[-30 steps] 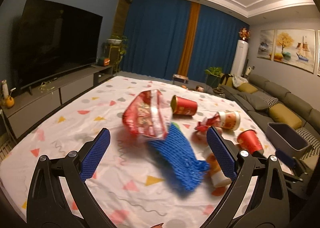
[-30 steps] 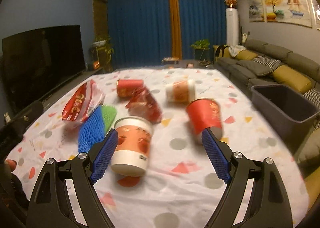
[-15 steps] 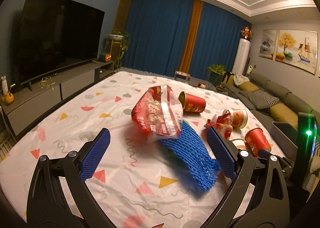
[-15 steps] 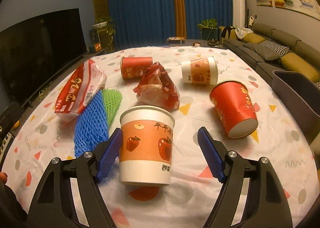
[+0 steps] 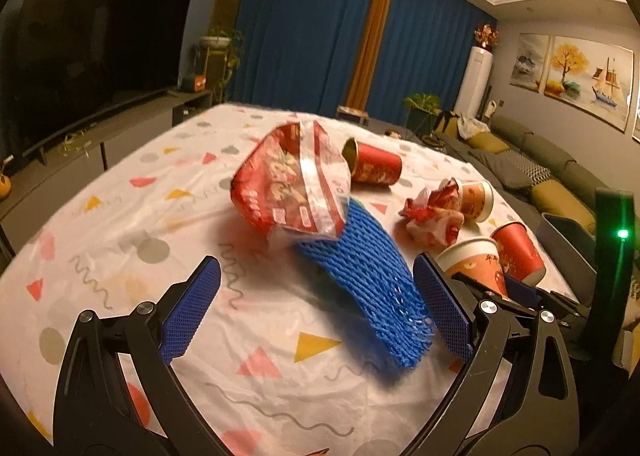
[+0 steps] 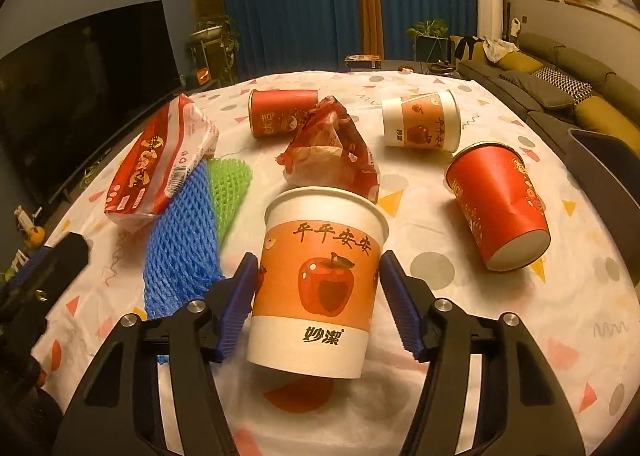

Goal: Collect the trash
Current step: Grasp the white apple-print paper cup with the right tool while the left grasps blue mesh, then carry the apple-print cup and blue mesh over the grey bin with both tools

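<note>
Paper cup, upright: apple-print cup [image 6: 316,280] stands on the tablecloth [image 6: 440,336] between the right gripper [image 6: 318,302] pads; the left pad touches or nearly touches the wall, the right pad sits just beside it. Contact cannot be confirmed.
Right gripper state: narrowed around the cup, not visibly clamped.
Left gripper state: left gripper [image 5: 316,310] spread wide, holding nothing, low over the cloth just short of the blue foam net [image 5: 364,284].
Trash on table: snack bag [image 6: 160,160] resting on the blue net; green foam net [image 6: 230,184] beside it; crumpled wrapper [image 6: 332,152]; red cup on its side [image 6: 280,112]; second apple-print cup [image 6: 422,120] on its side; large red cup [image 6: 498,204] tipped over.
Collection point: grey bin [image 6: 608,164] at the right table edge; contents not visible.
Progress: judged early. No item is seen collected; all eight pieces remain on the table.
Step in hand: close on the upright cup, then carry it to the bin.
</note>
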